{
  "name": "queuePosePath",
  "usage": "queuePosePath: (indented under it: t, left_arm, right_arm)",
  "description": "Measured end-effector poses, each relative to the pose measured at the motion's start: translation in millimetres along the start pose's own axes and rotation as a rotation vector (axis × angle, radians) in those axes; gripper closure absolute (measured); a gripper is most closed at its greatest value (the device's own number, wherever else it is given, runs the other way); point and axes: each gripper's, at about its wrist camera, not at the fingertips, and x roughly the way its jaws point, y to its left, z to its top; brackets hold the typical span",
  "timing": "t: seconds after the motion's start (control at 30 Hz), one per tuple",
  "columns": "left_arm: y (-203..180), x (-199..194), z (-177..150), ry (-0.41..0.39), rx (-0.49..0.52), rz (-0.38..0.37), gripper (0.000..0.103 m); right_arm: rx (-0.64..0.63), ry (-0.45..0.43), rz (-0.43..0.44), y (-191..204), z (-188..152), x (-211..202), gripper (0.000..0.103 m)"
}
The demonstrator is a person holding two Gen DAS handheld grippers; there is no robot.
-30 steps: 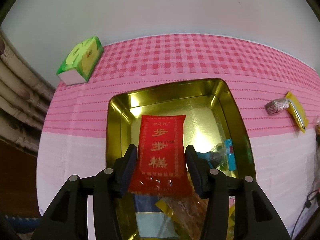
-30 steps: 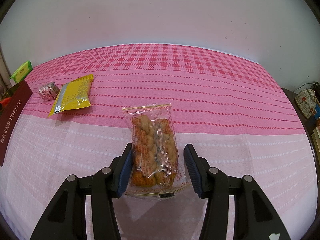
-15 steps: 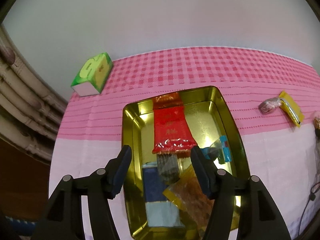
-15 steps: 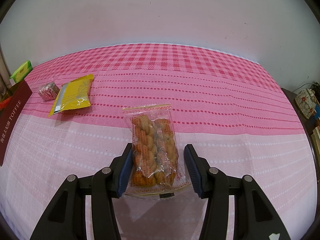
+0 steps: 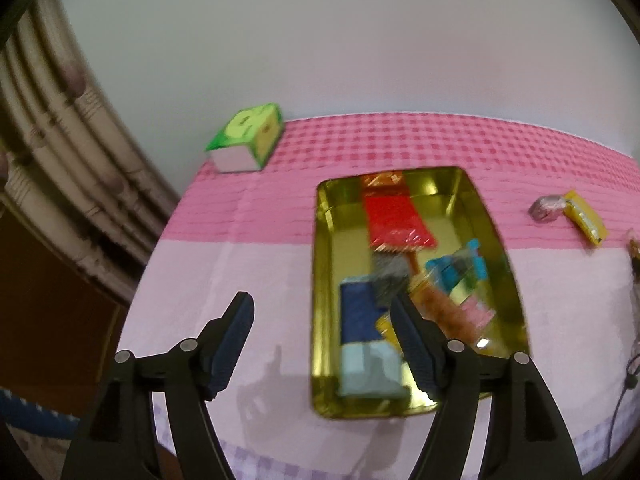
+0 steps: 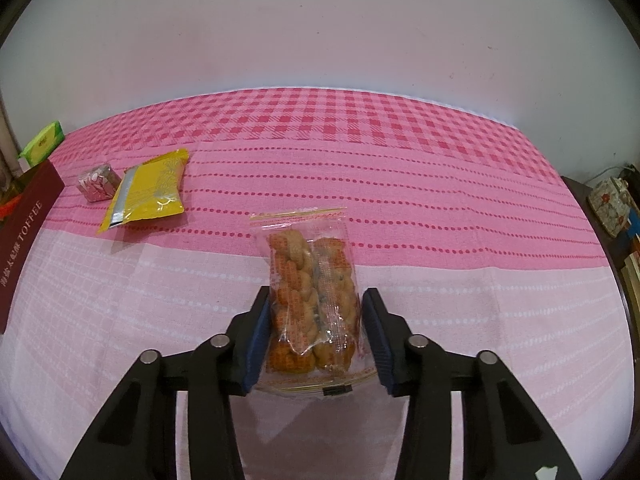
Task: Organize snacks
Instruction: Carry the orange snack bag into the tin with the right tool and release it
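Snacks: we see the twisted-pastry bag (image 6: 312, 296) between our right gripper (image 6: 314, 334) fingers, jaws closing against its sides. Left gripper (image 5: 324, 344) fingers are opening, empty; gold tin (image 5: 322, 280), holding red packet (image 5: 396, 220), lies just beyond the right-hand finger.

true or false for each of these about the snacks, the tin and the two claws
1. The red packet lies inside the gold tin. True.
2. The left claw holds the red packet. False: nothing is between its jaws, which are opening.
3. The clear bag of twisted pastries sits between the right claw jaws. True; they are closing on it.
4. The yellow packet is in the tin. False: it lies on the pink cloth, beside a small wrapped candy.
5. The green box stands inside the tin. False: it sits on the cloth's far corner, apart from the tin.
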Motion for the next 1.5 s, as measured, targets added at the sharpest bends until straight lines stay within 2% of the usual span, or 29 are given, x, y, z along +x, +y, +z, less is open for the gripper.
queuePosePath:
  t: [0.4, 0.57, 0.77, 1.1, 1.37, 1.5]
  left_arm:
    - [27, 5, -41, 0.009, -0.056, 0.06, 0.031]
    - [44, 10, -49, 0.019, -0.125, 0.048, 0.028]
    - [54, 12, -51, 0.021, -0.14, 0.055, 0.027]
    - [65, 10, -53, 0.017, -0.149, 0.066, 0.025]
    - [70, 12, -55, 0.024, -0.17, 0.064, 0.025]
    - [75, 13, -55, 0.029, -0.185, 0.068, 0.024]
  right_arm:
    - [-0.011, 0.009, -0.059, 17, 2, -10, 0.067]
    - [-0.022, -0.03, -0.023, 37, 9, -35, 0.067]
    - [-0.112, -0.066, 0.084, 98, 23, -63, 0.067]
    - [-0.235, -0.052, 0.271, 213, 36, -78, 0.067]
    - [-0.341, -0.045, 0.317, 280, 41, -79, 0.067]
    - [-0.369, -0.03, 0.32, 299, 43, -75, 0.067]
